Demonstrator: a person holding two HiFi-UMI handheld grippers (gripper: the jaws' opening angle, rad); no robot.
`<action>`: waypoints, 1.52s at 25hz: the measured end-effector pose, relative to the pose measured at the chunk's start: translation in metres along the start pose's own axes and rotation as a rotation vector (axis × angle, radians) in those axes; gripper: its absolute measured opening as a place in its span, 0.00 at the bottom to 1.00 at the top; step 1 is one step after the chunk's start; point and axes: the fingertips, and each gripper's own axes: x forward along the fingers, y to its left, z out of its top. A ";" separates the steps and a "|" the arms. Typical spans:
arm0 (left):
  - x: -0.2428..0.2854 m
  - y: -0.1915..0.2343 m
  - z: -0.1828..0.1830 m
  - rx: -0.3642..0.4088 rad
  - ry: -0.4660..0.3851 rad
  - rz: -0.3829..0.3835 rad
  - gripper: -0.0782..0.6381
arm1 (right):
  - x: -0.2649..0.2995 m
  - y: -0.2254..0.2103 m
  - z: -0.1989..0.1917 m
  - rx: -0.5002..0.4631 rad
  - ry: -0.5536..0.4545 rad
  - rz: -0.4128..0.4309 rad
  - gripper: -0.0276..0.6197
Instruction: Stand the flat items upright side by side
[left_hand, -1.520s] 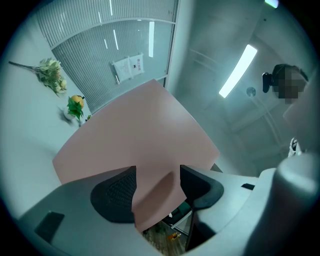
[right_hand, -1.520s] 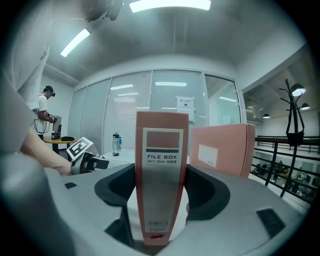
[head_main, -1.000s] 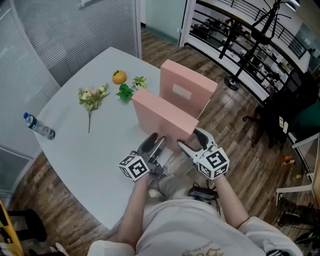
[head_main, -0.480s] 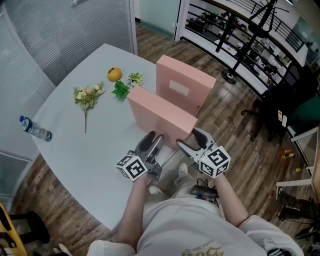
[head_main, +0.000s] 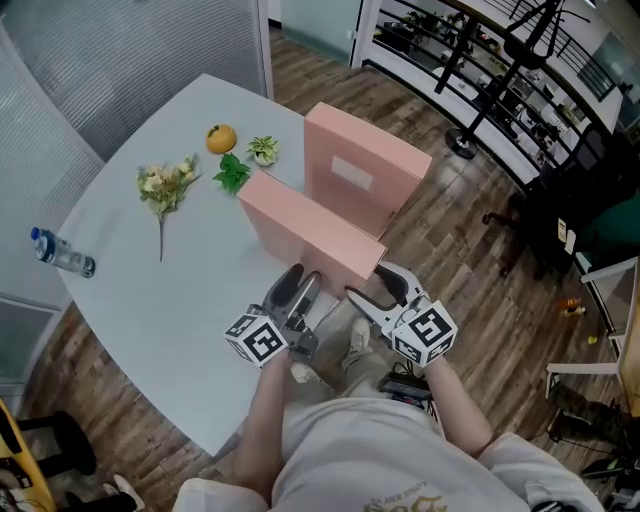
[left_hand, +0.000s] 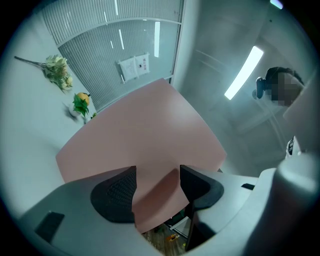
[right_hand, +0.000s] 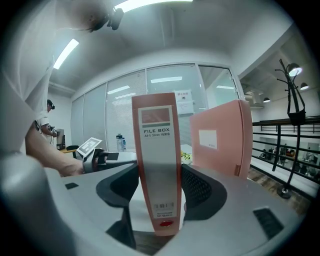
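A: Where does the near file box (head_main: 300, 230) sit?

B: Upright on the tabletop (head_main: 150, 290), its labelled spine at the near edge; the far file box (head_main: 355, 175) stands upright just beside it along the right edge, a gap between them.

A: And the tools?

B: The right hand-held gripper (head_main: 372, 285) has just been closing, and its pads press the spine; the left hand-held gripper (head_main: 305, 280) clamps that same box's near corner.

A: Anything else?

B: Flowers (head_main: 165, 185) and an orange (head_main: 221, 138) lie toward the far edge; a bottle (head_main: 60, 255) lies by the left edge.
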 end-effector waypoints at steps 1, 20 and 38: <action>0.001 0.000 -0.001 -0.003 0.000 0.004 0.47 | 0.000 0.000 0.000 -0.006 0.003 0.001 0.47; 0.029 0.006 -0.003 -0.013 -0.035 0.046 0.47 | 0.004 -0.030 0.003 -0.056 0.028 0.052 0.46; 0.073 0.013 -0.004 -0.003 -0.048 0.074 0.47 | 0.008 -0.076 0.004 -0.063 0.028 0.076 0.46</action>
